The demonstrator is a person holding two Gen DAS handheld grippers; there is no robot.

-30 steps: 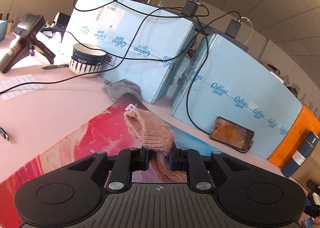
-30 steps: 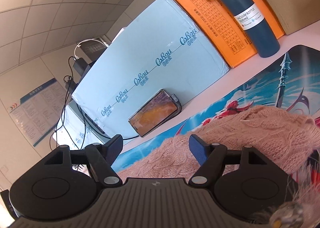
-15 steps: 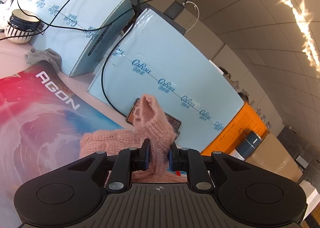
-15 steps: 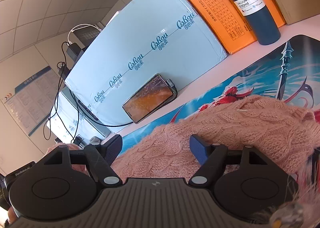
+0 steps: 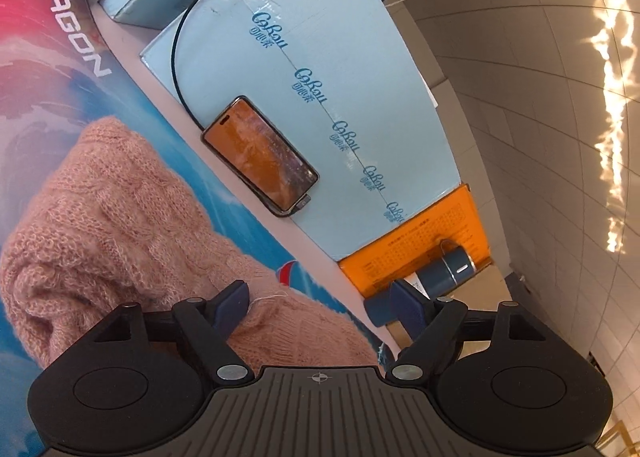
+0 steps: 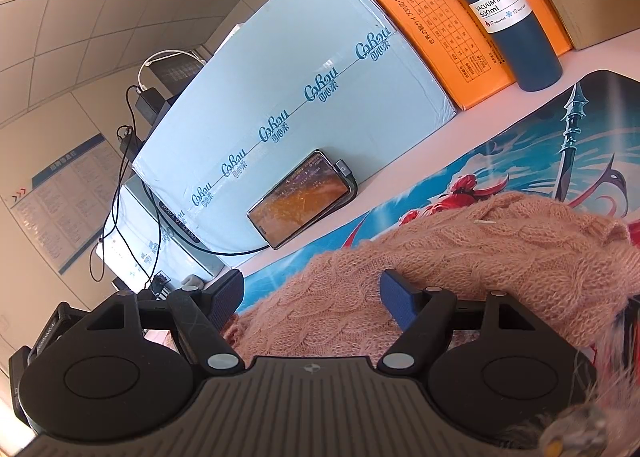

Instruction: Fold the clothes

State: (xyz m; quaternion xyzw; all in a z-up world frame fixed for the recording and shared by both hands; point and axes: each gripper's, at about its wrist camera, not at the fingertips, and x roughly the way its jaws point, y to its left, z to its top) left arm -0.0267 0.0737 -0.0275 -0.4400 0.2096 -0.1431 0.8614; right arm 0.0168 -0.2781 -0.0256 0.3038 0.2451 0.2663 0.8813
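Currently both tools are spread wide, nothing held. My left gripper (image 5: 320, 303) hangs over the near edge of the pink knit sweater (image 5: 120, 225), which lies bunched on the printed desk mat (image 5: 52, 69); the bulk runs away to that tool's left. My right gripper (image 6: 310, 293) sits low at the same garment (image 6: 460, 257), bulk spreading to its right, one fingertip (image 6: 394, 299) touching the knit. Judgement: the sweater's long axis lies between the two tools, so each must reach outward for an end. Phone (image 5: 260, 155) and blue bottle (image 6: 500, 13) stand beyond.
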